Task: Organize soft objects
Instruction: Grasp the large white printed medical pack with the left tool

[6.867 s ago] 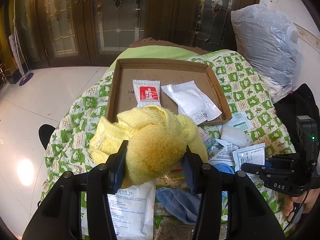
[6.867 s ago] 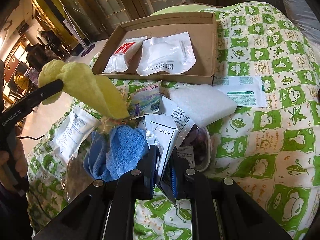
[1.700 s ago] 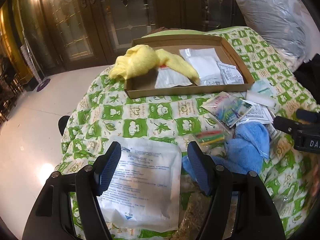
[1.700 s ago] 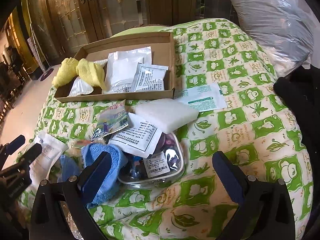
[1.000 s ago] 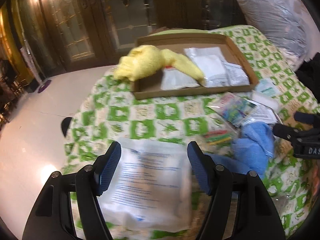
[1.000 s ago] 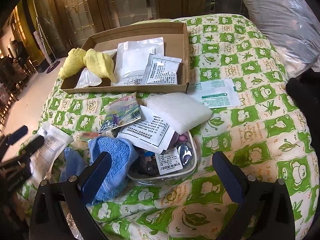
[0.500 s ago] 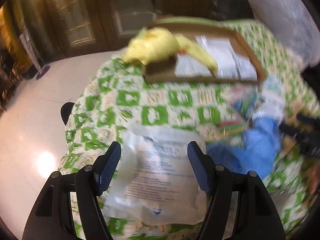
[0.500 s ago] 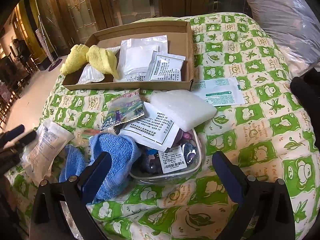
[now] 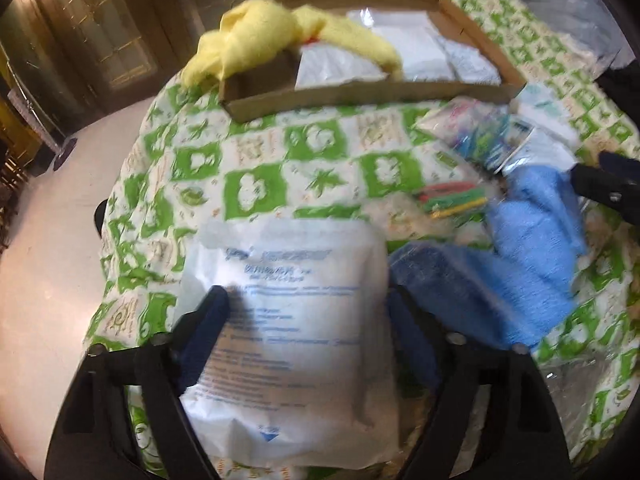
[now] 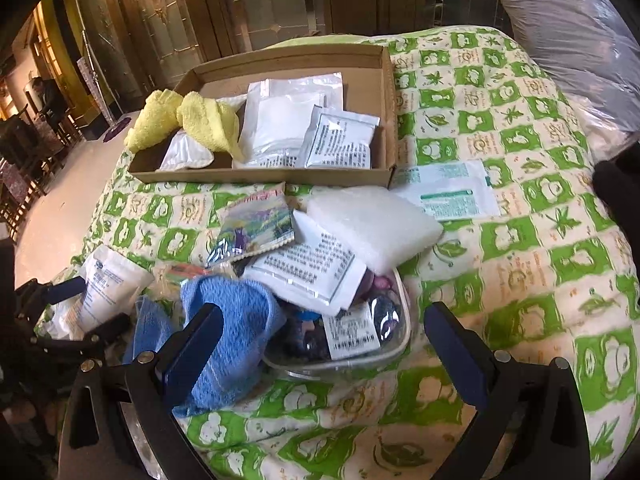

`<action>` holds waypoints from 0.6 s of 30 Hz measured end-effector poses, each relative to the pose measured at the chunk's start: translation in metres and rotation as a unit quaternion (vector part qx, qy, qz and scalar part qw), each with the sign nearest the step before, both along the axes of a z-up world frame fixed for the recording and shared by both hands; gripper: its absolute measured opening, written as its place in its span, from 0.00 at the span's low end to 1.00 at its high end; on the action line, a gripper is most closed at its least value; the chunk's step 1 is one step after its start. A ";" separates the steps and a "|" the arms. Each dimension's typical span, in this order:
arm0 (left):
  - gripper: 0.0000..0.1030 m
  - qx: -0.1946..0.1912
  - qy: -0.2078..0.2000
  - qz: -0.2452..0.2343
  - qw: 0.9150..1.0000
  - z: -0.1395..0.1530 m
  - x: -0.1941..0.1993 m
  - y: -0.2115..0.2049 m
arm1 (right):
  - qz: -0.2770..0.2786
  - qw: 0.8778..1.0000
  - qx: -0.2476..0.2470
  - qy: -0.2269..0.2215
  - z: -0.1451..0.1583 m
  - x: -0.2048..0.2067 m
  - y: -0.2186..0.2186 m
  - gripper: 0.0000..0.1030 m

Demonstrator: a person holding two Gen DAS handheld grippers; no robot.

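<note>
A white packet with blue print (image 9: 288, 264) lies flat on the green-and-white quilt, near its left edge. My left gripper (image 9: 306, 320) is open and low over it, one finger on each side of the packet. Beside it on the right lies a blue cloth (image 9: 532, 240). My right gripper (image 10: 322, 332) is wide open above the blue cloth (image 10: 240, 320) and a clear container (image 10: 380, 344), holding nothing. The cardboard tray (image 10: 260, 178) at the back holds a yellow cloth (image 10: 188, 120) and white sachets.
A white foam pad (image 10: 372, 224), a colourful sachet (image 10: 256, 224) and a printed white sachet (image 10: 312, 272) are piled over the container. A green-printed packet (image 10: 452, 192) lies right of the tray. A big plastic bag (image 10: 572, 40) fills the far right. Floor drops off left.
My left gripper has sunk and tipped down toward the white packet, which now fills the gap between its fingers. Seconds ago it held the yellow cloth, now in the tray. The right gripper is still.
</note>
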State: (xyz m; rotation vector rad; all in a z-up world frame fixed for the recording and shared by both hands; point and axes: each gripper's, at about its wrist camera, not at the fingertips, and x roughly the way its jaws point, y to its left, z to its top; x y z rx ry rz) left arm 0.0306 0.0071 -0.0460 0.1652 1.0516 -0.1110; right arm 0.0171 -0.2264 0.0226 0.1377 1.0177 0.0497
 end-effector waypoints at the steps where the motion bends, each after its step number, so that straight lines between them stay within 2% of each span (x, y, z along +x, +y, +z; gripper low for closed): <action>1: 0.56 -0.008 -0.005 0.001 1.000 0.002 -0.001 0.001 | 0.000 1.000 0.002 -0.001 0.000 0.003 -0.002 0.98; 2: 0.44 -0.010 -0.010 0.006 1.000 0.003 -0.002 0.002 | -0.001 1.000 0.004 0.000 -0.001 0.005 -0.004 0.97; 3: 0.43 -0.022 -0.009 0.008 1.000 0.004 -0.002 0.004 | -0.002 1.000 0.005 0.001 -0.002 0.008 -0.005 0.96; 4: 0.34 -0.032 -0.008 0.008 0.999 0.005 -0.002 0.004 | -0.002 1.000 0.006 0.003 -0.003 0.012 -0.006 0.95; 7: 0.19 -0.053 -0.015 0.011 0.998 0.008 -0.002 0.006 | 0.002 1.000 0.001 0.003 -0.002 0.025 -0.002 0.94; 11: 0.19 -0.056 -0.010 0.014 0.998 0.004 0.006 0.003 | 0.021 1.000 0.001 -0.009 0.001 0.047 0.011 0.94; 18: 0.20 -0.034 -0.015 0.012 0.999 0.001 0.008 0.001 | 0.055 0.998 -0.021 0.012 -0.012 0.090 0.053 0.91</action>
